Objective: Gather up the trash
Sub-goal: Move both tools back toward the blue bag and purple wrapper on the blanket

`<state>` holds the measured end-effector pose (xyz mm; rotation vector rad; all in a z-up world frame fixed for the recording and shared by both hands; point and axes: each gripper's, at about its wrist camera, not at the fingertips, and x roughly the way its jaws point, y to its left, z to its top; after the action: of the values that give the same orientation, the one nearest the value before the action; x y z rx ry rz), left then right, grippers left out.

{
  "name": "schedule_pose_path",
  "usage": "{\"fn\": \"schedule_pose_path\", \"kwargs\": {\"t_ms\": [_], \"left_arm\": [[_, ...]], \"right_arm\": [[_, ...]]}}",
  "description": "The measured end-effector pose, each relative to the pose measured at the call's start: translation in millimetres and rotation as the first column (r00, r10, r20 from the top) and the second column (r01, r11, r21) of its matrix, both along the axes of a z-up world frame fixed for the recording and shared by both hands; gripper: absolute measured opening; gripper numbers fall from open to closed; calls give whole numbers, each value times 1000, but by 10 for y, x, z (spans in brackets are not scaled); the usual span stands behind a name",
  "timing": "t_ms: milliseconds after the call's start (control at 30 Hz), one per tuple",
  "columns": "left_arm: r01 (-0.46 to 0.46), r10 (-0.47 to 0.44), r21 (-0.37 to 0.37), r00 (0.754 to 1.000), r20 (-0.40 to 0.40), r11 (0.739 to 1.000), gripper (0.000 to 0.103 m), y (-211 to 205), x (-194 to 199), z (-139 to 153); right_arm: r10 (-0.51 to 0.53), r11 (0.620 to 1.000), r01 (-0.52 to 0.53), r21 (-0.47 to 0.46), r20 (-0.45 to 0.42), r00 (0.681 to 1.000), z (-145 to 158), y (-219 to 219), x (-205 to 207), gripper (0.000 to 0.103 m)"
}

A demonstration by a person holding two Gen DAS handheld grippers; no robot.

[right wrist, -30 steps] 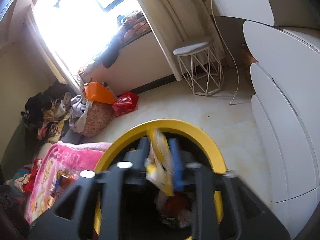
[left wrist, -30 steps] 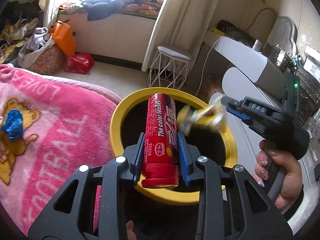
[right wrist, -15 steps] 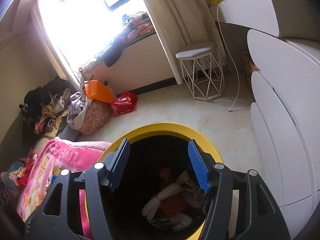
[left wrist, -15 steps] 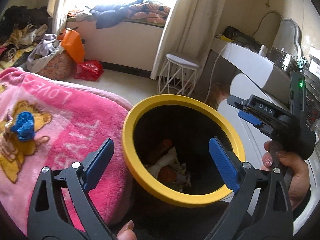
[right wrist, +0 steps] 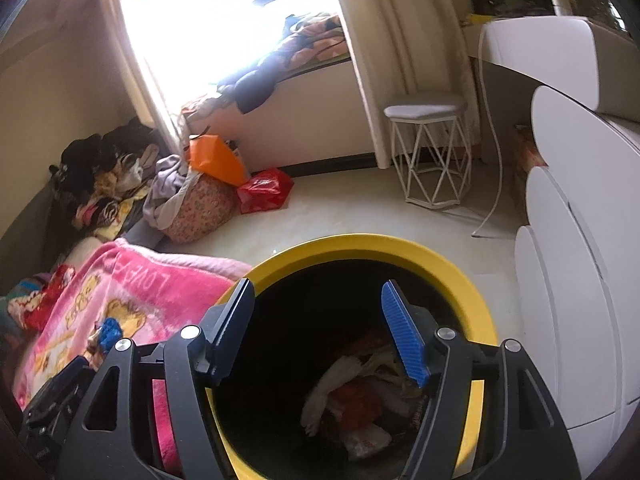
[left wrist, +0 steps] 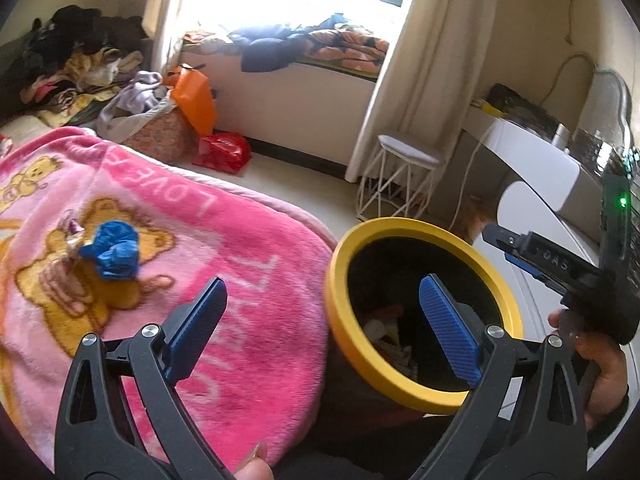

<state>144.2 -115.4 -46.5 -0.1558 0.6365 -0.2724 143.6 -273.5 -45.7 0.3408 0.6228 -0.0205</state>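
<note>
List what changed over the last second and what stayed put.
The left gripper let go of the red snack tube and the right gripper let go of the yellow wrapper; both dropped into the yellow-rimmed black trash bin. Left is now wide open, swung toward the pink fleece blanket; the right's jaws are opening, empty. The crumpled blue wrapper stayed on the blanket.

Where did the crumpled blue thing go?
The crumpled blue wrapper lies on the pink blanket, on the bear picture. In the left wrist view it is left of the yellow-rimmed bin.
</note>
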Motion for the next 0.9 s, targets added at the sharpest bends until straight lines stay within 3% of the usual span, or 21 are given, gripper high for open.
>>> {"fn": "schedule_pose_path", "kwargs": {"t_ms": [533, 900], "left_arm": [[-166, 166, -8, 986, 8, 986, 90, 637, -17, -14], [-329, 328, -51, 944, -30, 943, 90, 1353, -16, -108]], "right_arm": [[178, 981, -178, -80, -4, 984, 30, 840, 43, 73], [284, 957, -285, -41, -39, 958, -77, 1374, 193, 74]]}}
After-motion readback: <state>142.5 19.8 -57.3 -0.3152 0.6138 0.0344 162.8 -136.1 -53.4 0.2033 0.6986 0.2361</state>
